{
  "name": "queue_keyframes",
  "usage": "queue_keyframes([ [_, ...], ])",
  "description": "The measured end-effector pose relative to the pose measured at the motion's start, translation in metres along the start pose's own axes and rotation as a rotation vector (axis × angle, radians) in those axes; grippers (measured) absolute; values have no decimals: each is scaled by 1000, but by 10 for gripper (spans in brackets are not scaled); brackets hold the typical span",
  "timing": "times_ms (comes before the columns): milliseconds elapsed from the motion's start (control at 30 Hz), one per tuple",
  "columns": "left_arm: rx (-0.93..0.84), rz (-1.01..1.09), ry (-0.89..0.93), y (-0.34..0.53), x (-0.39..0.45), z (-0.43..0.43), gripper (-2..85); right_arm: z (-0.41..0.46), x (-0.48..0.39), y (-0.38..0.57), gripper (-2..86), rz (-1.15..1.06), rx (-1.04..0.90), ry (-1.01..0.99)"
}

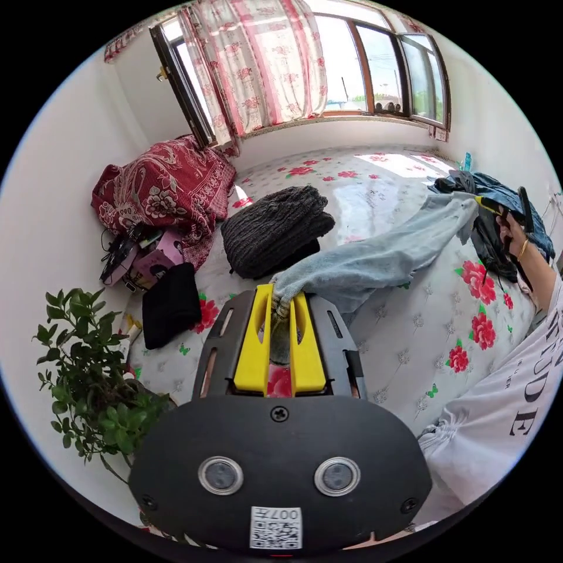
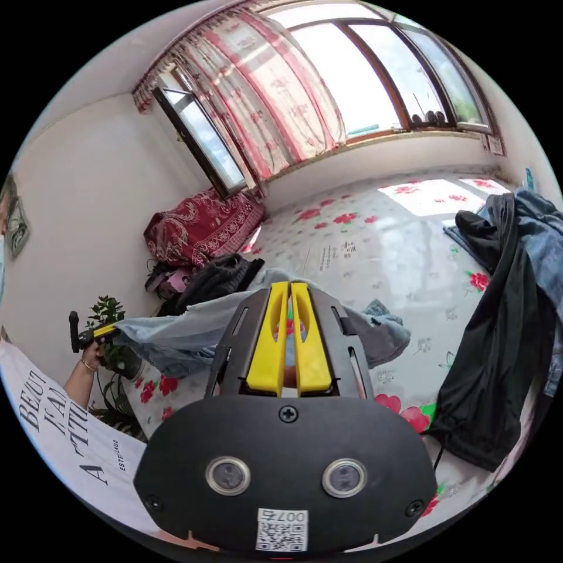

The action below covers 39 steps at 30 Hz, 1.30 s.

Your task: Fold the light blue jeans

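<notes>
Light blue jeans stretched between both grippers above the floral bed.

Left gripper (image 1: 281,305) jaws clamp one end of the light blue jeans (image 1: 375,258) at frame centre; right gripper (image 2: 289,305) jaws pinch the other end, nearly together.

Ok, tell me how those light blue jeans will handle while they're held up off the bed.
Probably floppy: the light blue jeans sag between the left gripper and the right gripper. Likely fairly heavy cloth, hanging in thick folds. The grip seems secure, since the bunched denim is pinched.
</notes>
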<state>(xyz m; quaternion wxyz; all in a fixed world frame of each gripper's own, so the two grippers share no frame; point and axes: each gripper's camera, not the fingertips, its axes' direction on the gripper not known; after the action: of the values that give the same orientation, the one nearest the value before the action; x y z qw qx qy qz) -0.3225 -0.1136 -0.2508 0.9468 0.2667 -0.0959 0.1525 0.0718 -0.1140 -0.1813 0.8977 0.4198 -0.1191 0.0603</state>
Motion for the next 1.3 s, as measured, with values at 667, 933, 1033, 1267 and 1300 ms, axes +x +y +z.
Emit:
queue_keyframes([
  [667, -384, -125, 199, 146, 60, 57, 107, -29, 16, 217, 103, 283, -576, 333],
  [933, -502, -1, 155, 146, 128, 131, 70, 62, 54, 214, 90, 305, -724, 294],
  [1033, -449, -103, 137, 143, 109, 98, 48, 61, 56, 225, 65, 373, -721, 287],
  [1267, -91, -278, 224, 155, 49, -43, 38, -66, 0, 189, 30, 244, -215, 142],
  [1300, 0, -300, 216, 156, 41, -73, 37, -93, -15, 180, 26, 192, -128, 139],
])
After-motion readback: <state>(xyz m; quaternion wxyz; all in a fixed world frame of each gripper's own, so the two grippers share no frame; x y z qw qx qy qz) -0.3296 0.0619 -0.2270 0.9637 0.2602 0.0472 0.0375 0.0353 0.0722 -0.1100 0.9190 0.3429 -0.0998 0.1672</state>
